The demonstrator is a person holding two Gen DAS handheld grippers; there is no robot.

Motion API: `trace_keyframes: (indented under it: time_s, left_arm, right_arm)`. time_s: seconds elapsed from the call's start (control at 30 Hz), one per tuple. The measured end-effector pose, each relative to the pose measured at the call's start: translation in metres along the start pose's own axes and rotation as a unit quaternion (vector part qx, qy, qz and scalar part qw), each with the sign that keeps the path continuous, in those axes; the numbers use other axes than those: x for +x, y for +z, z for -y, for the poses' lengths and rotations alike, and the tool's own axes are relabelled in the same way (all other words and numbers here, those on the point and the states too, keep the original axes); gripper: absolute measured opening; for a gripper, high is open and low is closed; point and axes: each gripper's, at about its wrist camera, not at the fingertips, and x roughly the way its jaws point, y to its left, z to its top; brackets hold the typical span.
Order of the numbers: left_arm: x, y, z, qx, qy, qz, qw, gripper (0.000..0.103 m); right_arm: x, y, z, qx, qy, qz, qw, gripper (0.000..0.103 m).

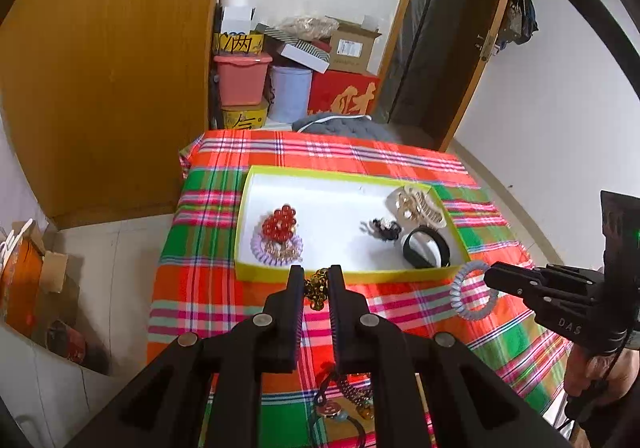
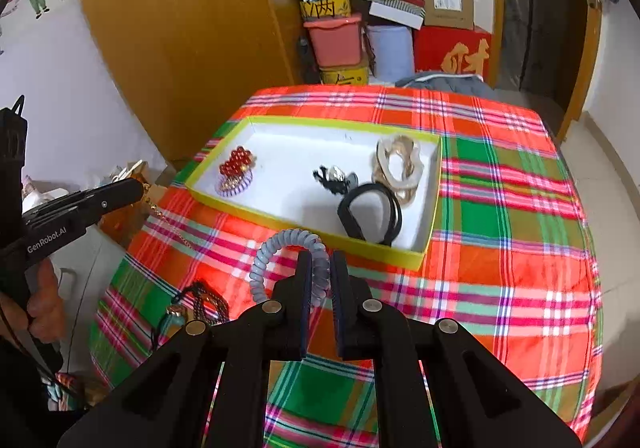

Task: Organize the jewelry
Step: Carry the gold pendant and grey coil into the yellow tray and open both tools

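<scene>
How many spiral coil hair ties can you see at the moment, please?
2: one pale blue hair tie clamped in the right gripper above the cloth, one lilac hair tie in the tray's left end under red beads.

pale blue spiral coil bracelet [image 2: 280, 260] pinched aloft, gold chain [image 1: 316, 288] dangling likewise, shallow white tray with yellow rim [image 2: 304, 222] holding red bead bracelet [image 2: 237, 162], black bangle [image 2: 370, 214], cream chain-link piece [image 2: 398, 164]
</scene>
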Motion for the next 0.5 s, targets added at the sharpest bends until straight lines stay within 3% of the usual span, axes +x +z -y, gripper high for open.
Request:
trace_keyframes:
  time_s: [0.5]
  left_arm:
    - [0.015,0.045,-0.004,0.011,-0.001,0.015,0.9998,0.012]
  right_arm:
    - [0.017,0.037,0.005,0.007,-0.003,0.014,1.0,0.009]
